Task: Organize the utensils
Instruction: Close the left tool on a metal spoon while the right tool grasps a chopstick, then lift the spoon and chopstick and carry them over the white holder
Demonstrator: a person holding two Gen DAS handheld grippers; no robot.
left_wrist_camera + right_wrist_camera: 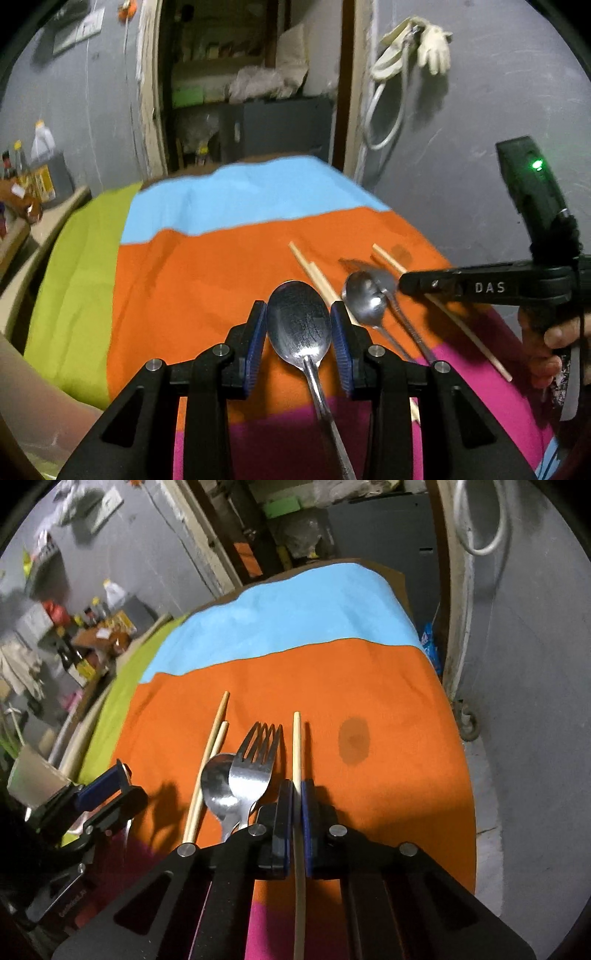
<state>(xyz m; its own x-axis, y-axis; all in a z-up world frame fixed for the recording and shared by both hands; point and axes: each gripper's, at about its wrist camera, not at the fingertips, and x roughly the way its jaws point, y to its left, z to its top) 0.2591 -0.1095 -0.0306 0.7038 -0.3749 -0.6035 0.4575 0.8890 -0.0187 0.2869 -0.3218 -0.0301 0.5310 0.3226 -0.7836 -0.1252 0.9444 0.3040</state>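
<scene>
- The left tool (298,339) is spread wide, its blue-padded fingers (256,347) on either side of a large spoon (300,325) without pressing on it; a gap shows on both sides of the bowl.
- This large spoon lies bowl-up on the striped cloth (207,280) covering the table, bowl toward 12 o'clock, handle running back toward 6 o'clock under the tool.
- At 2 o'clock from the left tool, a smaller spoon (364,299) lies beside a fork; in the left view the fork head is too blurred to make out, while the right view shows the fork (255,771) overlapping the smaller spoon's bowl.
- A pair of chopsticks (314,271) lies between the large spoon and the smaller one, tips toward 11 o'clock.
- The right tool (296,805) is clamped on a single chopstick (296,753), which passes straight between the blue pads (306,812) and points toward 12 o'clock over the orange band.
- From the right tool, the fork sits just beside it at 11 o'clock, and the chopstick pair lies farther off at 10 o'clock.
- A dark round stain (354,740) marks the orange cloth at 1 o'clock from the right tool.
- A pale glove (436,46) hangs on the grey wall behind.
</scene>
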